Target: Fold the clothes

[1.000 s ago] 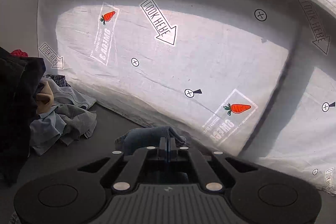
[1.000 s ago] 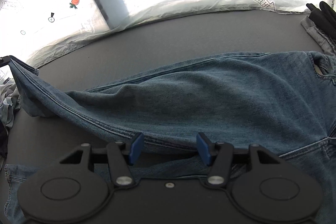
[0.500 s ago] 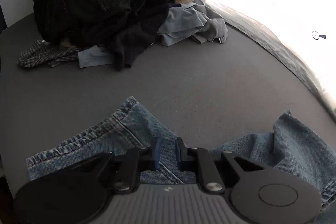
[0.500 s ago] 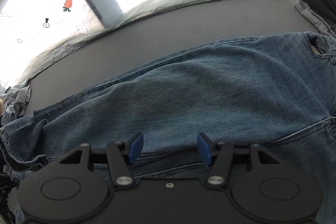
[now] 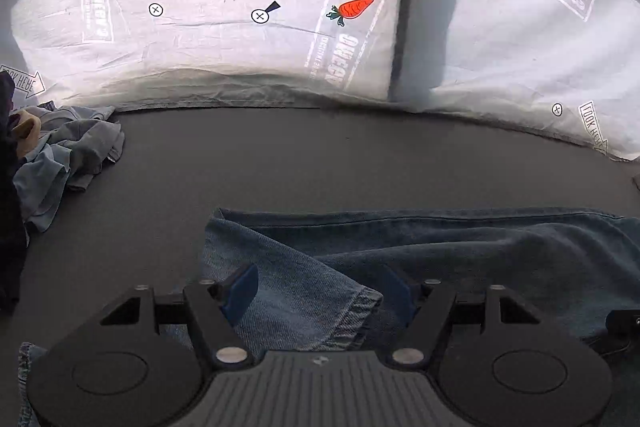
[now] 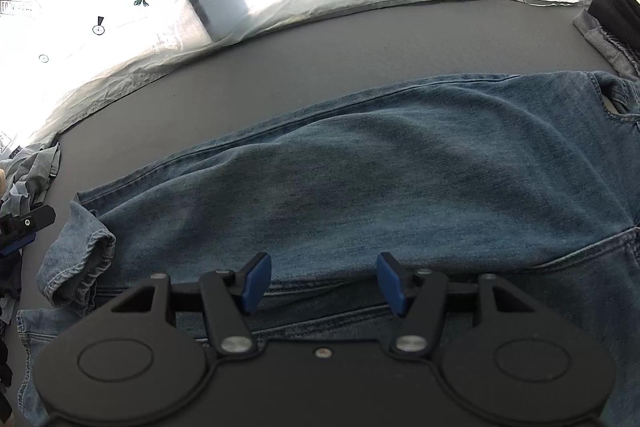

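Free: bare grey surface (image 5: 360, 155) beyond the jeans (image 6: 400, 167).
Blocked: clothes pile (image 5: 60, 155) left; dark garments (image 6: 612, 15) right.

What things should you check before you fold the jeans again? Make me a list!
1. Left gripper let go of the jeans: ok, its jaws have just been opening and the hem lies loose between them.
2. Right gripper free: ok, open above the denim.
3. Leg cuff flat: not ok, it is curled over.
4. Upper leg smooth: ok, only soft ripples.
5. Grey table has room beyond the jeans: ok.
6. Clothes pile clear of the jeans: ok.
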